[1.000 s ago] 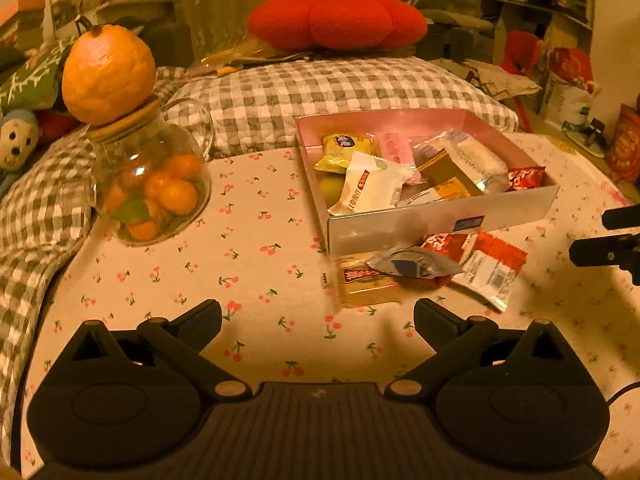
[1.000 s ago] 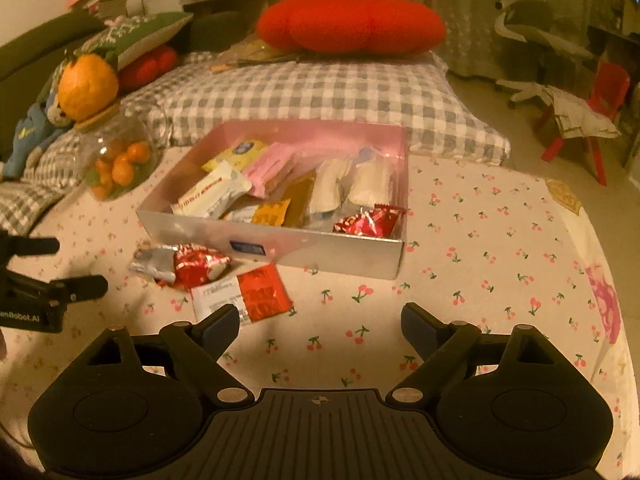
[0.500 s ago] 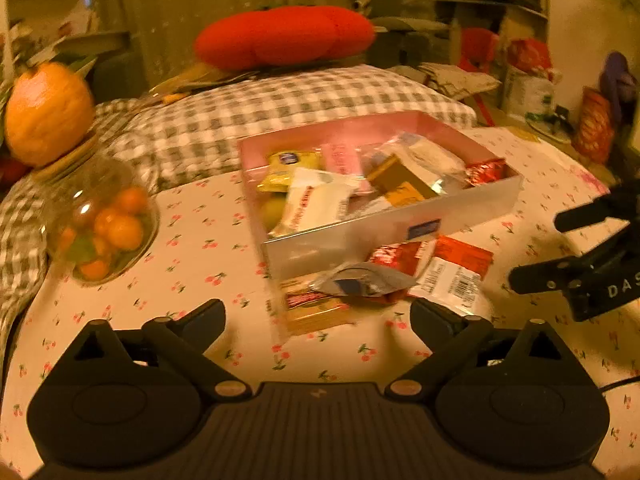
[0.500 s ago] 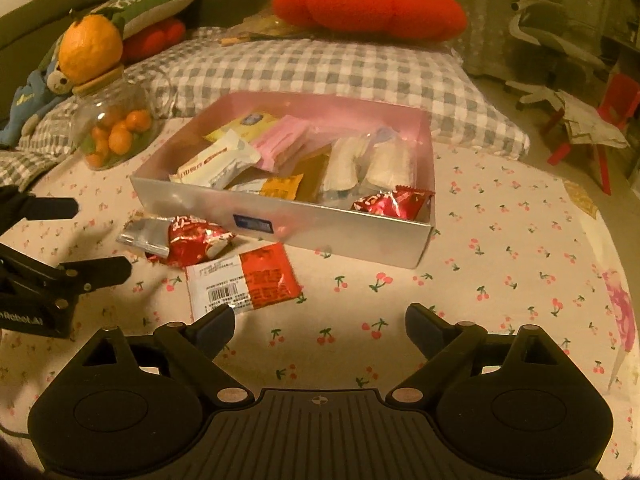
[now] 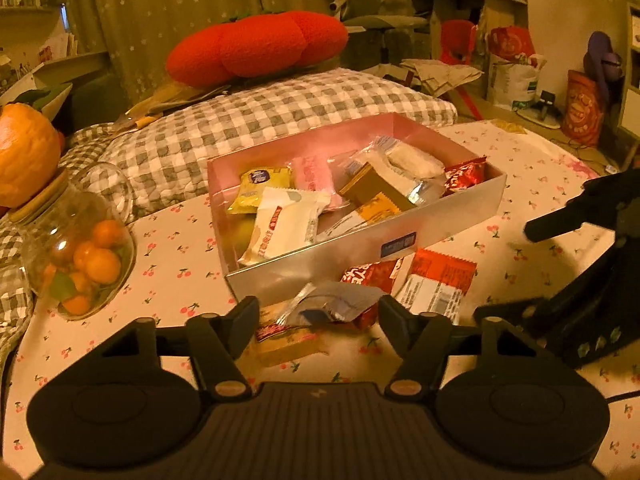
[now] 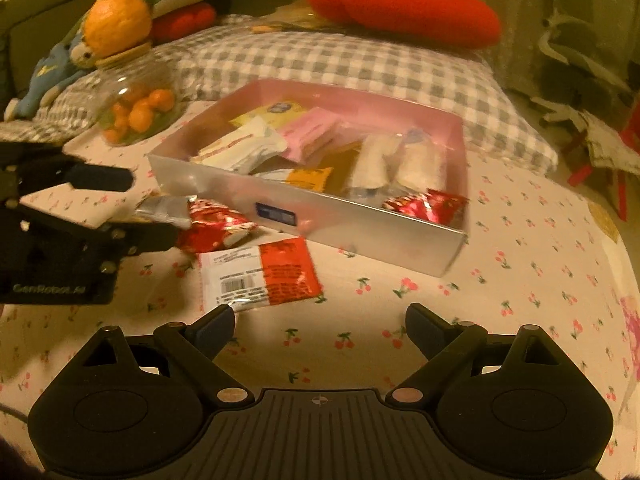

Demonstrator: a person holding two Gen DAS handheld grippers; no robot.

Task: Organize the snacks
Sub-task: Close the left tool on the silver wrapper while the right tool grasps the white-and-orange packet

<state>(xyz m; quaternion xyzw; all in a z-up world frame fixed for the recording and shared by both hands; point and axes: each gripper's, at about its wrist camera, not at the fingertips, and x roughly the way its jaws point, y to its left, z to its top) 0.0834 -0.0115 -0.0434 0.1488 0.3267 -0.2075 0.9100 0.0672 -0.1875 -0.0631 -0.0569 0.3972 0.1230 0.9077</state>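
Inspected at the cherry-print counter. Found the snack box near centre, already part filled with wrapped packets. Noted four loose snacks outside it, heaped against its near wall: a silver packet, a tan bar beneath it, a crinkled red packet, and a flat red-and-white packet at about four o'clock from the silver one.

Left gripper angled down over the heap, fingers roughly half apart and closing, with the silver packet and tan bar lying between them. No contact with the pads confirmed; nothing gripped as yet. Right gripper held over bare cloth, fingers wide apart and empty, with the red-and-white packet just beyond its left finger, at about eleven o'clock.

Risks assessed as follows. Overlapping packets likely to be pinched together, or only a loose foil edge caught, allowing the silver packet to slip free on lifting. Tan bar liable to be dragged or pushed under the box wall. Both grippers working close together beside the heap; collision judged possible if both advance. Glass jar with an orange balanced on its lid stood at nine o'clock, well apart, yet exposed to a careless sweep.
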